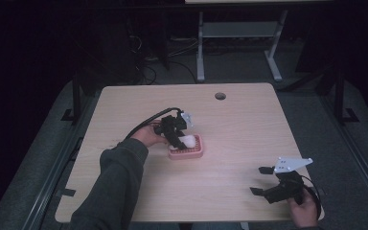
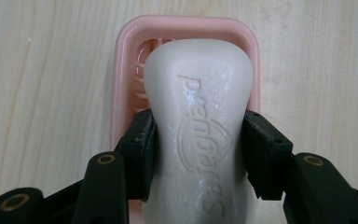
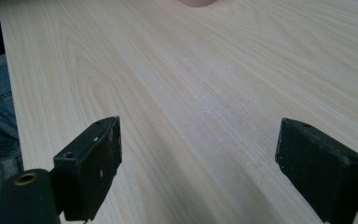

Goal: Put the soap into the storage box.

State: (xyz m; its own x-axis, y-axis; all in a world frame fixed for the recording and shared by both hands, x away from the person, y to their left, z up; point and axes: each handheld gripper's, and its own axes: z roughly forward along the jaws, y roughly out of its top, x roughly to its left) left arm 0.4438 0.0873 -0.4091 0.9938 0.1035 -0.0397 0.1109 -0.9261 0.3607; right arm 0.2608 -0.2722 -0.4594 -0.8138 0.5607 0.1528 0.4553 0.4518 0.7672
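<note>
A white bar of soap (image 2: 199,126) with embossed lettering sits between the jaws of my left gripper (image 2: 198,154), which is shut on it. The soap hangs over a pink slatted soap dish (image 2: 126,70); whether it touches the dish I cannot tell. In the high view the left gripper (image 1: 178,139) holds the soap (image 1: 190,140) at the pink dish (image 1: 191,153) in the middle of the table. My right gripper (image 1: 262,179) is near the table's front right corner, open, with bare wood between its jaws (image 3: 198,154).
The light wooden table (image 1: 239,124) has a round cable hole (image 1: 220,96) near its far edge. A sliver of the pink dish (image 3: 196,2) shows at the top of the right gripper view. Beyond the table stands a white desk frame (image 1: 239,43).
</note>
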